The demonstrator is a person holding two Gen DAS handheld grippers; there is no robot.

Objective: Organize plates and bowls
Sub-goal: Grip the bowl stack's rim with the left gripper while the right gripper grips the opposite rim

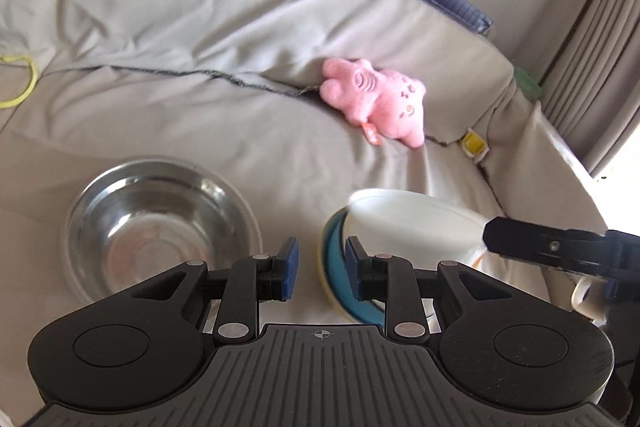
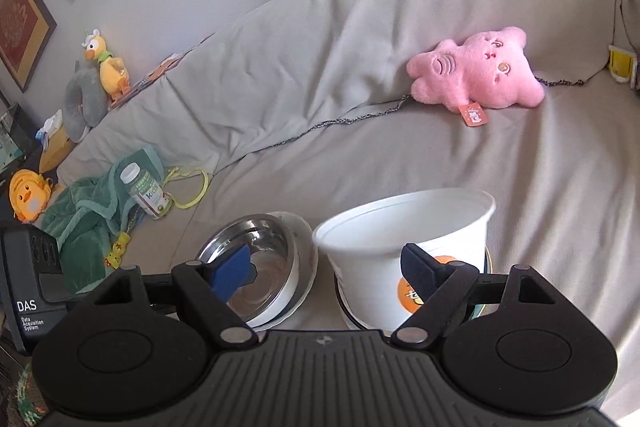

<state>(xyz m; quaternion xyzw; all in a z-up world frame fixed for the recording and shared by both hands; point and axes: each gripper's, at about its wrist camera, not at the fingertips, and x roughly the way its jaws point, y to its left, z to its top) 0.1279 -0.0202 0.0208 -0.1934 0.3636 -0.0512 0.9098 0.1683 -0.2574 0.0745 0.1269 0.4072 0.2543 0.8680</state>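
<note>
A steel bowl [image 1: 156, 223] sits on the grey sofa cover at the left; in the right wrist view the steel bowl [image 2: 256, 263] rests on a white plate [image 2: 304, 239]. A white plastic bowl [image 1: 412, 223] stands on a blue and yellow plate [image 1: 336, 267]; the white bowl also shows in the right wrist view [image 2: 404, 259]. My left gripper [image 1: 322, 267] is open and empty, its fingers astride the blue plate's left rim. My right gripper [image 2: 326, 267] is wide open, just in front of the white bowl's near wall, holding nothing. Its finger [image 1: 532, 239] reaches the white bowl from the right.
A pink plush toy [image 2: 476, 75] lies on the sofa behind the bowls. At the left lie a green cloth [image 2: 92, 211], a vitamin bottle [image 2: 146, 191], duck toys [image 2: 106, 63] and a black DAS box [image 2: 28, 291]. A white cup handle [image 1: 584, 299] shows at the right.
</note>
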